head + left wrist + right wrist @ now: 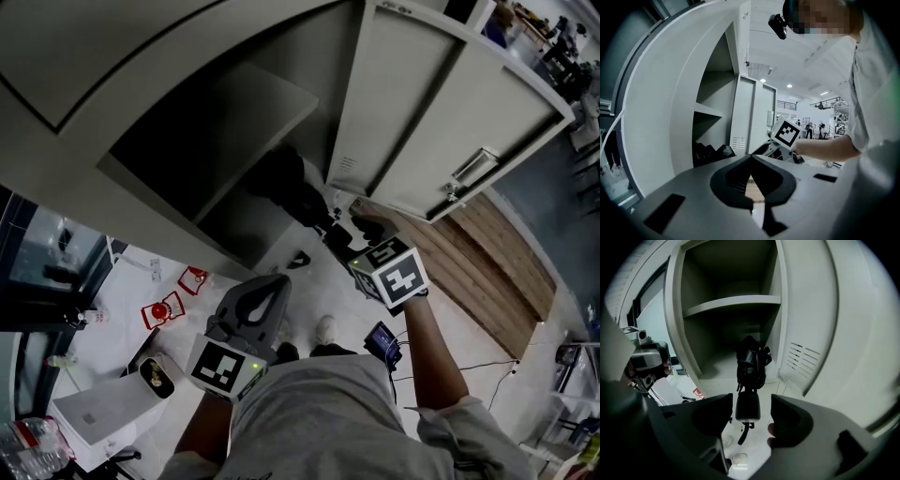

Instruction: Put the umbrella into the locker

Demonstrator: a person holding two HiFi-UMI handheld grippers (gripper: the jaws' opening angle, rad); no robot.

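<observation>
Two jaws of the right gripper (751, 403) stand spread around the handle (747, 411) of the umbrella (751, 362), not pinching it. The umbrella reaches into the locker (675, 315), under its shelf (736, 302). It seems light, with soft folded cloth; the stiff handle is best to hold. The left gripper (751, 158) is pressed together, empty.

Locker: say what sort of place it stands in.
Probably a workshop or lab hall: the metal locker stands open, with ceiling lights and people by racks farther back.
</observation>
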